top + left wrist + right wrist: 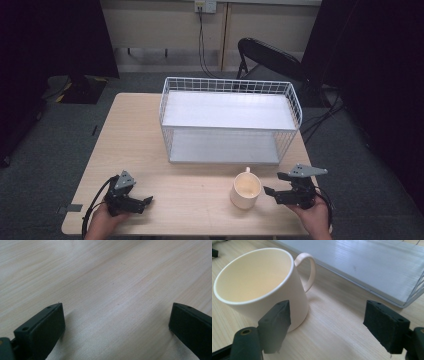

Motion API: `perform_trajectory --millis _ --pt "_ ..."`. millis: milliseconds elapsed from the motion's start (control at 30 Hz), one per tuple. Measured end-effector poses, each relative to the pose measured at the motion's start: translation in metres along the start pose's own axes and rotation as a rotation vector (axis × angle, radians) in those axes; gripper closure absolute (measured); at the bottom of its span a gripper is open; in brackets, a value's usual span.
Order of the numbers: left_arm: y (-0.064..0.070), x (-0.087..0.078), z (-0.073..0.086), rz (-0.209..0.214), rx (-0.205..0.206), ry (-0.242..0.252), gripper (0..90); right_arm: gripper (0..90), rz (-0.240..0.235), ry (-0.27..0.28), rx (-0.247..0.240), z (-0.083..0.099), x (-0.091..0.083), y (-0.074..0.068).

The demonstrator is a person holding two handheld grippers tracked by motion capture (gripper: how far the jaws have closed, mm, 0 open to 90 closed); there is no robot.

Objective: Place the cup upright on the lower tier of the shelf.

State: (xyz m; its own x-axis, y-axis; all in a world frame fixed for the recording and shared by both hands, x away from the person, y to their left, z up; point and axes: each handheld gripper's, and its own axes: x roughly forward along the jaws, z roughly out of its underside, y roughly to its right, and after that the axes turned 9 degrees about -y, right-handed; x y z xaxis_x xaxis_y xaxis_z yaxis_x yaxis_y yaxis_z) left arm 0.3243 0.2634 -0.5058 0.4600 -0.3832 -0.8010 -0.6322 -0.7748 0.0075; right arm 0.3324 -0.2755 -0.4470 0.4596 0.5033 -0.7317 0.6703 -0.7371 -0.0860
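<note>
Soft overhead light, dark surroundings

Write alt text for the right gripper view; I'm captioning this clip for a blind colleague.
A cream mug, upright and empty, stands on a light wooden table just past the open right gripper, whose two black jaws rise from the bottom edge. The mug's handle points toward a white wire rack lying behind it.

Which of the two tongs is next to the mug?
The right tongs: open, just right of the cream mug. The left tongs sit across the table, over bare wood.
</note>
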Motion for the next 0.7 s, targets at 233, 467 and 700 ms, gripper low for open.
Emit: perform_trajectory --millis 233,467,700 --pt "0.000 0.000 0.000 0.000 0.000 0.000 0.0 21.3 0.008 0.003 0.008 -0.004 -0.007 0.001" --pt "0.000 0.000 0.000 0.000 0.000 0.000 0.0 22.3 0.001 0.008 0.021 -0.007 -0.011 0.003" --pt "0.000 0.000 0.000 0.000 0.000 0.000 0.0 22.3 0.001 0.025 0.035 -0.013 -0.019 0.006"
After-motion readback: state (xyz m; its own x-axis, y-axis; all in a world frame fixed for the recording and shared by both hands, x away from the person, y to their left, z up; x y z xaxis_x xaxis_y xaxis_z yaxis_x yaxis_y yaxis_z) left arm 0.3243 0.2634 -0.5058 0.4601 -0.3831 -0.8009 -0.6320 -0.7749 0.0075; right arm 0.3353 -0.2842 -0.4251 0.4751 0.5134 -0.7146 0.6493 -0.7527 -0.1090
